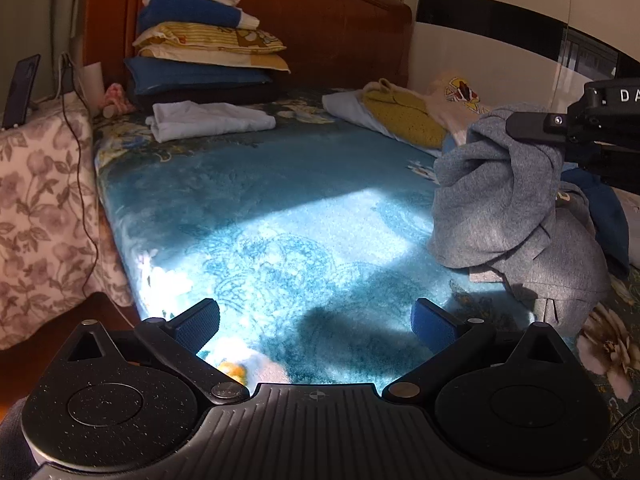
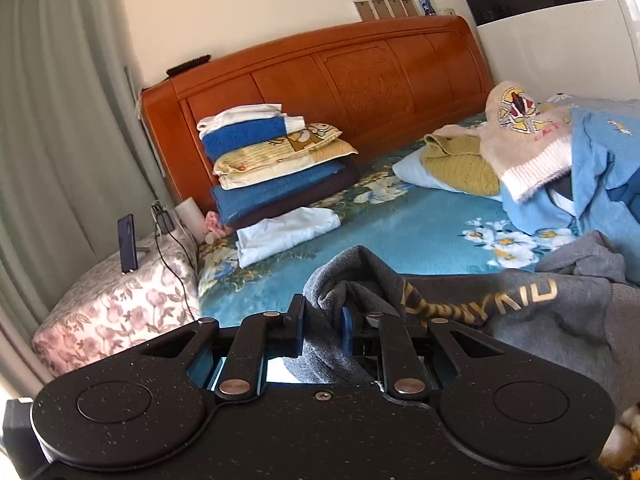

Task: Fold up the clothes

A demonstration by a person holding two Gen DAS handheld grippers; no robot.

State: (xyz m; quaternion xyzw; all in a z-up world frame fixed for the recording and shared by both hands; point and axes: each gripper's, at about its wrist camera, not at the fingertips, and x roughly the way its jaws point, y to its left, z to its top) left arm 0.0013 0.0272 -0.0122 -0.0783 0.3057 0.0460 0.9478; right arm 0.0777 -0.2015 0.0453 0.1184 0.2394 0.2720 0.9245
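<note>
A grey sweater (image 1: 500, 200) with gold lettering (image 2: 560, 308) hangs bunched over the right side of the blue floral blanket (image 1: 280, 200), its lower part resting on the bed. My right gripper (image 2: 322, 312) is shut on a fold of it; in the left wrist view that gripper (image 1: 536, 136) comes in from the right edge with the cloth draped from its fingers. My left gripper (image 1: 316, 312) stands open low over the sunlit front of the blanket, nothing between its blue pads. It is well left of the sweater.
Folded bedding (image 2: 272, 160) is stacked against the wooden headboard (image 2: 360, 80), with a folded white garment (image 2: 288, 228) in front. Unfolded clothes lie at the right: a yellow knit (image 2: 460, 164), a cream sweater (image 2: 520, 132), a light blue jacket (image 2: 600, 180). A floral-covered nightstand (image 1: 40, 200) holds a phone (image 1: 20, 92).
</note>
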